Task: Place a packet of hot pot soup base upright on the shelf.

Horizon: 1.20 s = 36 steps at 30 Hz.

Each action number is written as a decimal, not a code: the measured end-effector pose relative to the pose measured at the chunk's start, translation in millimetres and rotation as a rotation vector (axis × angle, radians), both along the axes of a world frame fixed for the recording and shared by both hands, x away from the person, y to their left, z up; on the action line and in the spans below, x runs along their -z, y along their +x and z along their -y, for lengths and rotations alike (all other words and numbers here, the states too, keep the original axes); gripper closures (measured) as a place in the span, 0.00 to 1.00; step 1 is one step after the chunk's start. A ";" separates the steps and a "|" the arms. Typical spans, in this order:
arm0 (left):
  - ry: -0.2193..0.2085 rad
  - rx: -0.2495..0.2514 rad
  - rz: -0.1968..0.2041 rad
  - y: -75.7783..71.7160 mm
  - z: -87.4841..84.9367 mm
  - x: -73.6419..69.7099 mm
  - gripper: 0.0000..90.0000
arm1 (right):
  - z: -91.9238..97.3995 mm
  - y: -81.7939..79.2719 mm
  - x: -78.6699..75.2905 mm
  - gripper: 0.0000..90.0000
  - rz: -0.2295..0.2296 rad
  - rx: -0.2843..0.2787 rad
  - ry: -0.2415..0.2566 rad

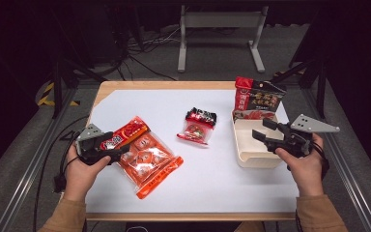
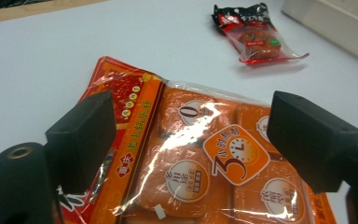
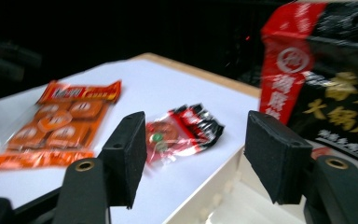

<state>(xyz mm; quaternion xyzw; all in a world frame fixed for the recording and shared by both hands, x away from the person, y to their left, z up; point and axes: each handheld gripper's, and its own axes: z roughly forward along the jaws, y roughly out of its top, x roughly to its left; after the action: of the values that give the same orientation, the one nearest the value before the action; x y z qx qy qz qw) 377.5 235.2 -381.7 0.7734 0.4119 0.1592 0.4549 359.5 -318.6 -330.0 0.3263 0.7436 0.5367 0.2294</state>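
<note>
left gripper [image 1: 107,151] spread wide over orange snack bag [image 1: 147,157] near worktop's [image 1: 212,179] left edge, grasping nothing. bag looks light, floppy, slick film; best pinched at its sealed edge. right gripper [image 1: 266,130] released above cream tray [image 1: 251,158], right edge.

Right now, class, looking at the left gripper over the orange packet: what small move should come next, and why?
Probably lower the left gripper and close it on the orange packet. Its jaws stand open on either side of the packet's upper end, which lies flat on the white table, not yet gripped.
</note>
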 end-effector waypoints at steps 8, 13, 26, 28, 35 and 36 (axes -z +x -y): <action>-0.012 -0.035 -0.004 -1.5 -13.0 1.0 0.17 | -13.6 -11.0 8.3 0.41 -0.011 -0.046 0.007; -0.004 -0.059 0.002 -1.6 -20.7 -0.7 0.22 | -22.0 -13.5 12.0 0.41 -0.013 -0.075 0.011; -0.001 -0.088 0.032 8.1 -31.4 -0.1 0.19 | -30.1 -20.0 17.2 0.43 -0.014 -0.138 0.019; 0.002 -0.097 0.035 10.7 -32.9 1.7 0.19 | -30.3 -20.0 18.9 0.42 -0.011 -0.140 0.020; 0.010 -0.180 0.021 19.2 -45.9 11.4 0.14 | -35.7 -19.8 22.3 0.38 -0.020 -0.163 0.012; -0.039 -0.203 0.026 22.1 -51.1 16.8 0.13 | -38.1 -19.6 23.7 0.38 -0.021 -0.170 0.006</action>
<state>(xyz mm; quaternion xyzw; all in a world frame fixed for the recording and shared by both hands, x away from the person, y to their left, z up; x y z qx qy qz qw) 399.6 286.3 -398.5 0.7165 0.4852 0.2064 0.4568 340.0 -280.5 -353.6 0.2682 0.7694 0.5530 0.1741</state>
